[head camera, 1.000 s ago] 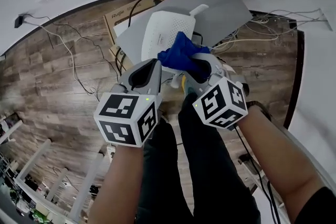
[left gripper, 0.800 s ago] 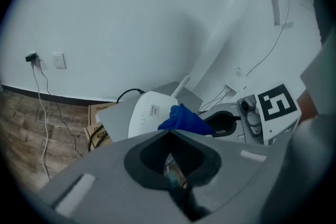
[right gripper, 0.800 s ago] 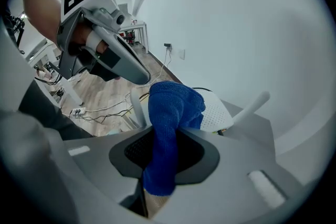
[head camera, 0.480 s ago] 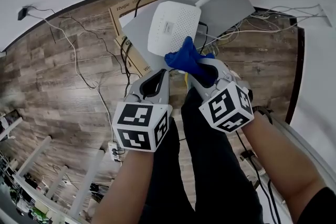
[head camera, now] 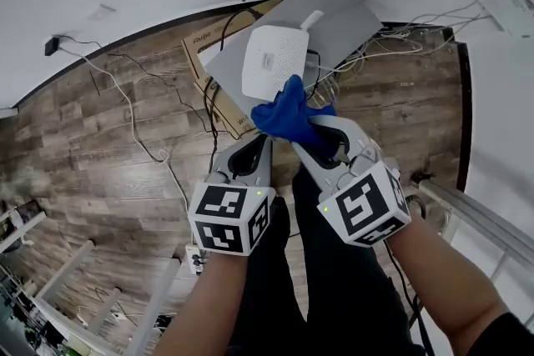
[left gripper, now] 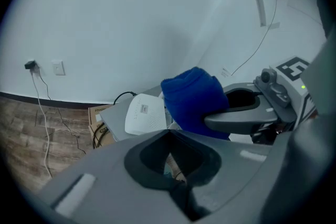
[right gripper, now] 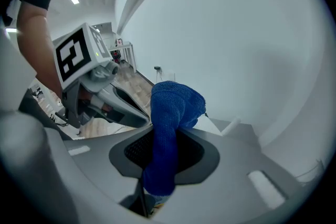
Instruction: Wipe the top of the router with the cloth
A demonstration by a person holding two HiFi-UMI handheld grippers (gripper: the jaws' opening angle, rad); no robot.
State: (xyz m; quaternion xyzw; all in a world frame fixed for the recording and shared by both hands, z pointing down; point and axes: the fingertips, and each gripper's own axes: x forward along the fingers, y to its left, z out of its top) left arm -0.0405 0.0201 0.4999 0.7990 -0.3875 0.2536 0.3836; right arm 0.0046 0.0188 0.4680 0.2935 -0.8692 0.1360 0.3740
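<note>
The right gripper's (head camera: 315, 139) fingers are clamped on a bunched blue microfibre cloth (head camera: 288, 114), a soft wad bulging past the tips while a limp tail hangs back through the fingers in the right gripper view (right gripper: 167, 128). The left gripper's (head camera: 249, 154) fingers are closed together on nothing, held just beside its partner at 9 o'clock. The cloth meets the 5 o'clock edge of a white perforated plastic router (head camera: 274, 61); whether it touches is not clear. The router lies flat on a grey flat panel (head camera: 355, 8) above a brown cardboard box (head camera: 203, 46) on the wood-plank floor (head camera: 108, 146), with its white antenna (head camera: 311, 18) at 1 o'clock and loose cables (head camera: 392, 42) at 3 o'clock. The cloth looks light and yielding, best gripped mid-bunch as here. The router looks light and smooth and may slide under a wipe, so the free fingers could steady its 7 o'clock edge, clear of the antenna.
</note>
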